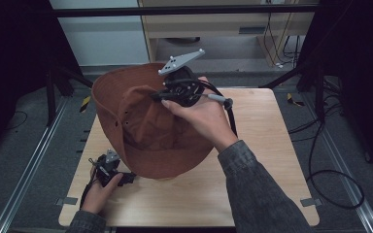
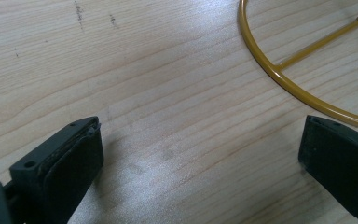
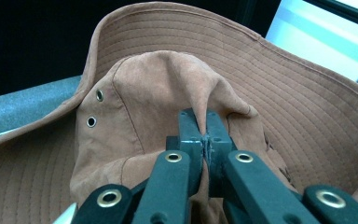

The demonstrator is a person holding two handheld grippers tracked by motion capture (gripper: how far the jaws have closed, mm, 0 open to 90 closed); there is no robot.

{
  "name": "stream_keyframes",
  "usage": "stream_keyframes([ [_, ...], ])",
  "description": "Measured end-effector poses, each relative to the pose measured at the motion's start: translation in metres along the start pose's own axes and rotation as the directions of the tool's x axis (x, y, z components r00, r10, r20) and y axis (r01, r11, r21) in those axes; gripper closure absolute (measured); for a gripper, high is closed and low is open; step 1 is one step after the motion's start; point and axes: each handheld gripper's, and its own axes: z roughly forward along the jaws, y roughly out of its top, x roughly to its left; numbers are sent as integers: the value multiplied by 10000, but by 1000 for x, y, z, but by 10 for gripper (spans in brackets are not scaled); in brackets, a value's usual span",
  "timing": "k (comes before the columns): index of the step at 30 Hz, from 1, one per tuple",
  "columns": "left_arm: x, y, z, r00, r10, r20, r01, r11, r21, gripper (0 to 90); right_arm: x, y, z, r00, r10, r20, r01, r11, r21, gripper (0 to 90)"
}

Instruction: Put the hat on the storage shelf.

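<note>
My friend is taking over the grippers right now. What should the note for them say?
Right gripper: shut on a pinch of fabric at the crown of the brown bucket hat, holding it up over the wooden table.
Left gripper: open, holding nothing, low over the table at the near left corner, beside the hat's brim.
A yellow wire ring with spokes, which looks like the base of a stand, lies on the table just ahead of the left gripper.
Done: hat gripped and lifted.
Left: probably to set the hat on the yellow stand, then let go; where it should end up is a guess.
</note>
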Motion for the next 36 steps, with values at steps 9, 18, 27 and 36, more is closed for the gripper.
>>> stream_keyframes([
  [9, 0, 0, 0, 10000, -5, -17, 5, 10000, -18, 0, 0, -3, 7, 10000, -6, -45, 7, 9997, 227, 890],
  [18, 0, 0, 0, 10000, -4, -16, 4, 10000, -18, 0, -3, -6, 14, 9999, 121, -43, -119, 9989, 445, 890],
  [27, 0, 0, 0, 10000, -2, -12, 2, 10000, -17, 0, -4, -6, 25, 9998, 174, -116, -166, 9978, 650, 888],
  [36, 0, 0, 0, 10000, 1, -14, -1, 10000, -16, 0, -6, -14, 26, 9995, 252, -189, -237, 9968, 762, 886],
])
